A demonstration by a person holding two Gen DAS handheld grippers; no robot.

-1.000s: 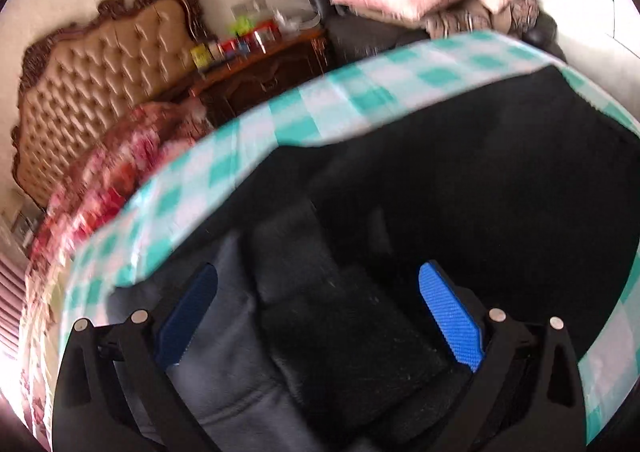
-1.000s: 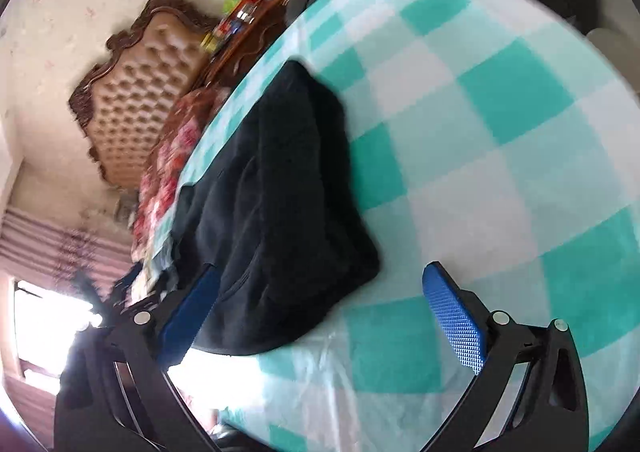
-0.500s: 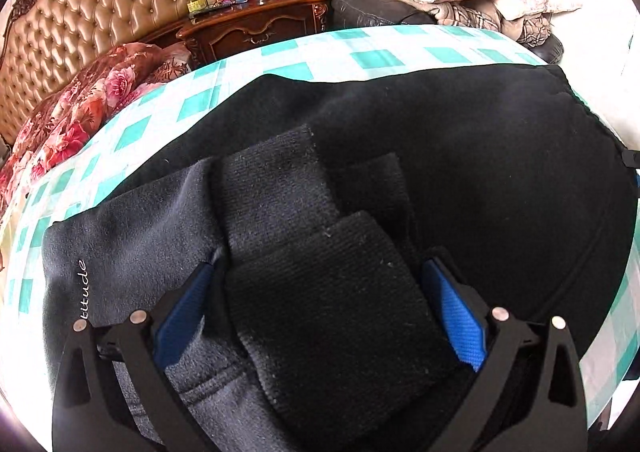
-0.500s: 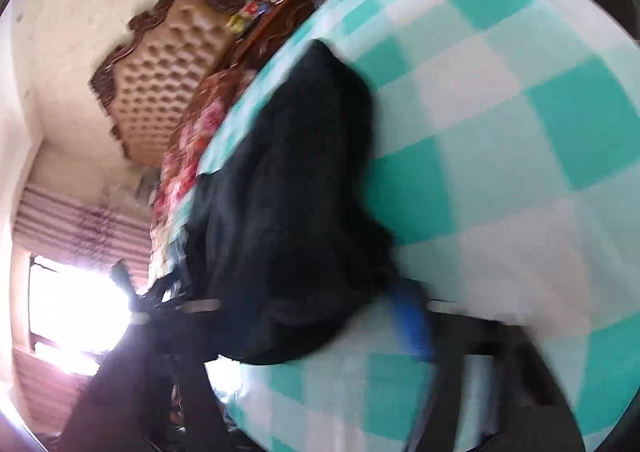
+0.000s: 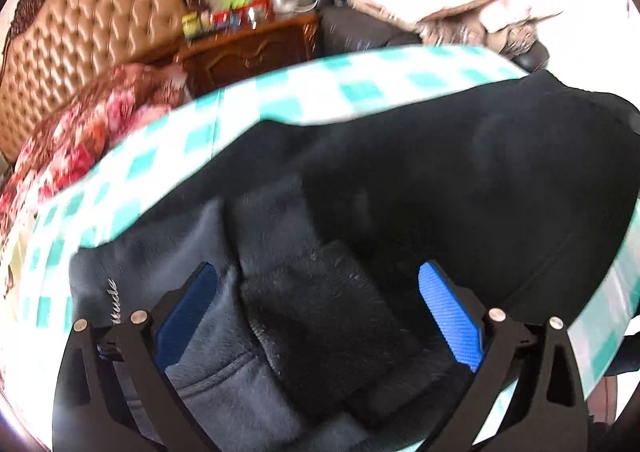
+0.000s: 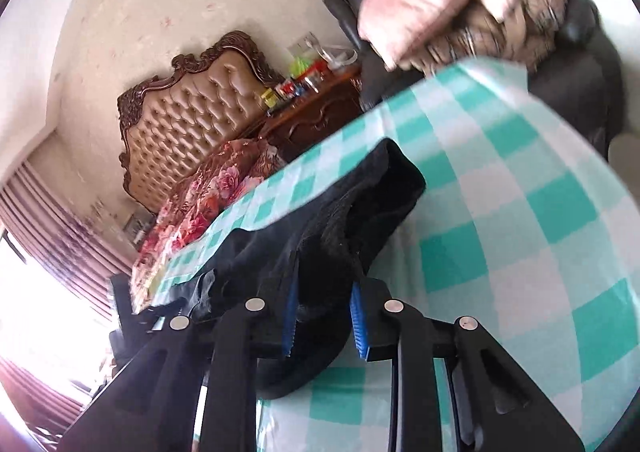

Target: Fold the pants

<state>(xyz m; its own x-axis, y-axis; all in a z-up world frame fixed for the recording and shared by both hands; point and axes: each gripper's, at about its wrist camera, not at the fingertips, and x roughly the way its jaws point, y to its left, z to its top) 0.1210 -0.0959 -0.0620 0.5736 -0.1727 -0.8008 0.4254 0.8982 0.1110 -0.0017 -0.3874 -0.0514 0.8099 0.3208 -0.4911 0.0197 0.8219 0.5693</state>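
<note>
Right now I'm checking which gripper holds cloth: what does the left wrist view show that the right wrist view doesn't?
Left only: the left gripper open, jaws wide over the pants' ribbed cuffs, with white lettering.
Right only: the right gripper shut on a pants edge, plus curtains.
Both: the checked tablecloth, headboard, nightstand.

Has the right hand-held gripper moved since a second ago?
Yes. The right hand-held gripper has closed in on the black pants edge on the checked tablecloth and now clamps it; earlier it hovered open.
</note>
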